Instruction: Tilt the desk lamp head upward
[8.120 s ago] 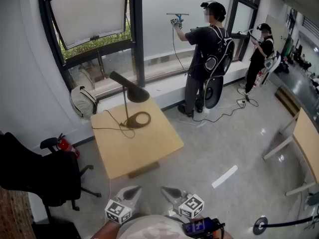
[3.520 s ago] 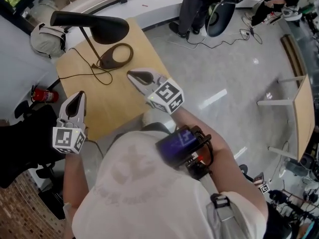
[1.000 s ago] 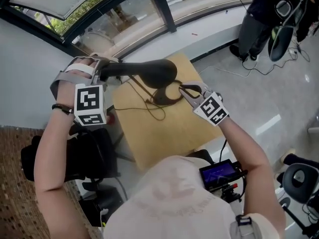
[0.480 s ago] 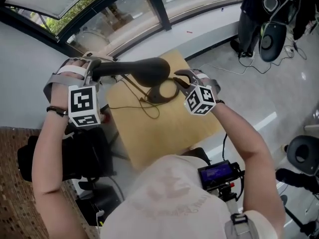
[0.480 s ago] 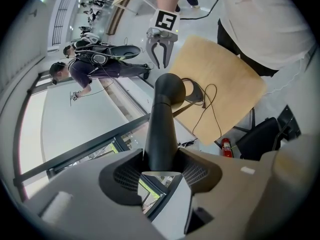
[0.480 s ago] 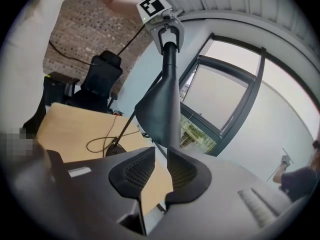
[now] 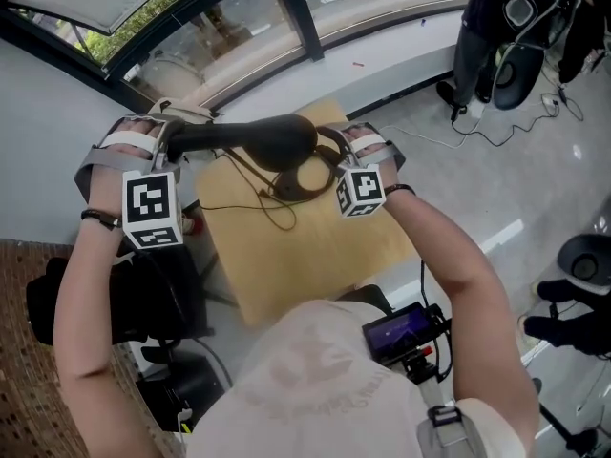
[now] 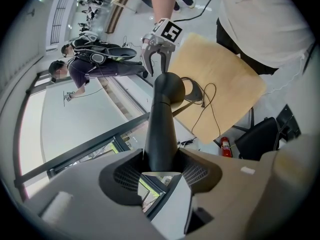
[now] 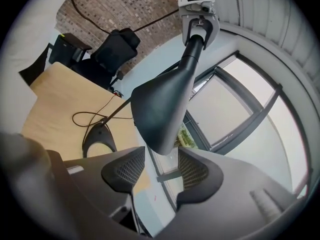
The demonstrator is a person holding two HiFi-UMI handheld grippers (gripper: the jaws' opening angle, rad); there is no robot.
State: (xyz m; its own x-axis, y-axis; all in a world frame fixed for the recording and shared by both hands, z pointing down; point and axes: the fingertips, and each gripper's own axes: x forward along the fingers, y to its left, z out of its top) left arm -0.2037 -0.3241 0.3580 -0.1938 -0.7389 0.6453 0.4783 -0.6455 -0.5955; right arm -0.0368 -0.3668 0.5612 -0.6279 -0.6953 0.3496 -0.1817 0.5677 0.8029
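Observation:
The black desk lamp head [image 7: 258, 139] lies about level above the wooden table [image 7: 286, 256], with its ring base [image 7: 304, 177] below it. My left gripper [image 7: 167, 139] is shut on the narrow tail of the lamp head [image 8: 162, 114]; the pads press its sides. My right gripper [image 7: 329, 151] is at the wide shade end. Its jaws have just been opening and now stand open, with the shade rim [image 9: 165, 104] between the pads [image 9: 125, 171], not pressed. A black cable [image 9: 87, 116] trails from the base [image 9: 97, 139].
A black office chair [image 7: 143, 294] stands left of the table, with a red fire extinguisher [image 8: 225, 146] beside it. Window frames [image 7: 286, 8] and a sill run along the far side. A person with cabled gear [image 7: 506, 36] stands at the upper right.
My right gripper has moved left to the shade's wide end, rolled over, and its jaws have spread apart. My left gripper has stayed shut on the lamp's tail.

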